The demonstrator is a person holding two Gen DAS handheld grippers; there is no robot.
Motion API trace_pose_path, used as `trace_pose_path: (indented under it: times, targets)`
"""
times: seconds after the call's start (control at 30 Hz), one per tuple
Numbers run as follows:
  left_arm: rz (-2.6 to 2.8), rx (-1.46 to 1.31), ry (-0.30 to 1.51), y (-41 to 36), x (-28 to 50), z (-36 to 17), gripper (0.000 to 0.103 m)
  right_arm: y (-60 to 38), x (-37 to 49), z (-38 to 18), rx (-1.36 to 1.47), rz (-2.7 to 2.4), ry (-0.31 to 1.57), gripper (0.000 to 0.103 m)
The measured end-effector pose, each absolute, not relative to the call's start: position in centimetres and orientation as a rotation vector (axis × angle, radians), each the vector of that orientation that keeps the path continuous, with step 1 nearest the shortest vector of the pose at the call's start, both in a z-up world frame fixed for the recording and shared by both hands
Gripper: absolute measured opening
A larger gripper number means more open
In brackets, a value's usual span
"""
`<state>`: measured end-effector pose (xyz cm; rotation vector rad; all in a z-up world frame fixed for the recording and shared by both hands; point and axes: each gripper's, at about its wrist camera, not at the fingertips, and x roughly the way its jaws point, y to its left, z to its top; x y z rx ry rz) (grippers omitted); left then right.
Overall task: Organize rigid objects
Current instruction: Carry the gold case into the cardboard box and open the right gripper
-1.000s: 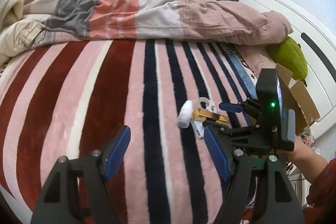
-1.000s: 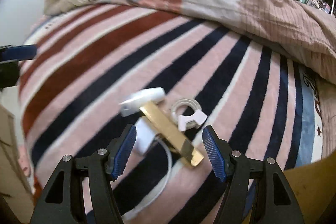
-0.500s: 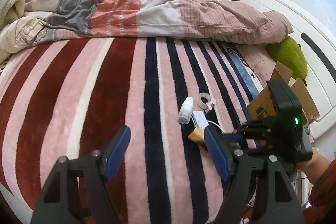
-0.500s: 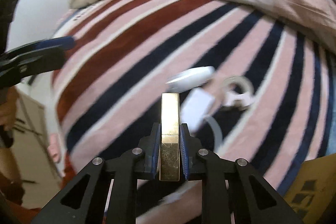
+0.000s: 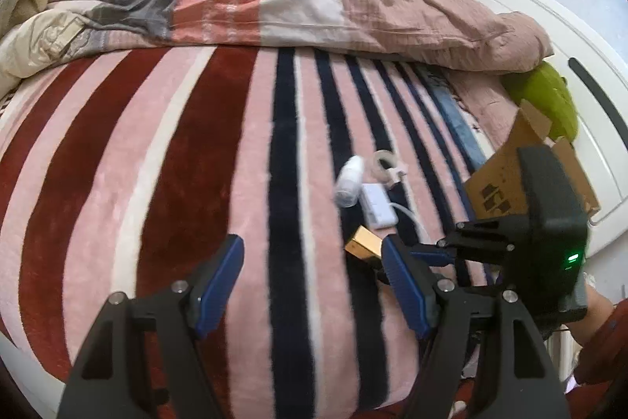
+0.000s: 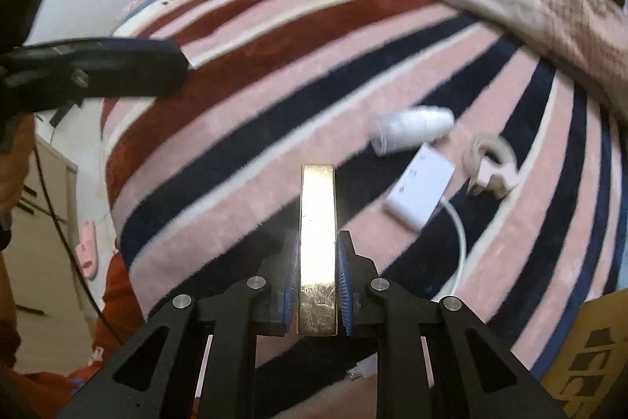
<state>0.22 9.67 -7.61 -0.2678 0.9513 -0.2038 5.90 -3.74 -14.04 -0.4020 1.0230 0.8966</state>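
Right gripper (image 6: pixel 317 285) clamps the gold bar (image 6: pixel 317 242) above the bed (image 6: pixel 274 97). Only the left view shows the cardboard box (image 5: pixel 506 183) whole; left gripper (image 5: pixel 310 281) gapes empty.

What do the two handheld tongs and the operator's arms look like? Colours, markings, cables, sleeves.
Both tongs, left and right, have matte black angular frames with silver screw heads and ribbed blue finger pads. The right unit carries a black box with a green LED. A thin black cable hangs near the left one. The sleeves are rust-orange.
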Motion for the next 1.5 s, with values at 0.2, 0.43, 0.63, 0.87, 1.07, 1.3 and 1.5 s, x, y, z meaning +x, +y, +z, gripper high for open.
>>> trace_pose_path:
  times: [0.2,0.43,0.63,0.87,1.07,1.3,1.5]
  targets:
    - [-0.344,-0.271,0.879,6.3,1.0,-4.1,0.069,-6.0,4.9,-7.8,-0.310,0.964,0.895,0.013]
    - [-0.537,-0.281,0.818,0.9,3.8,0.4,0.044,-11.0,3.1,-1.5,-0.249,0.962,0.705,0.013]
    - [-0.628,-0.211,0.811,-5.7,6.5,2.7,0.035,-16.9,3.8,0.7,-0.196,0.879,0.635,0.013]
    - [-0.733,-0.088,0.893,-14.5,9.5,2.8,0.035,-25.0,5.6,1.2,-0.101,0.762,0.689,0.013]
    - [-0.761,-0.012,1.042,-19.0,11.2,0.4,0.035,-29.0,7.3,-0.6,-0.041,0.717,0.873,0.013]
    - [-0.736,0.067,1.104,-20.8,11.3,-0.8,0.035,-29.4,8.1,-2.6,-0.104,0.680,1.006,0.013]
    - [-0.709,0.039,1.051,-18.6,10.5,0.8,0.054,-29.1,8.4,-2.7,-0.146,0.638,1.012,0.014]
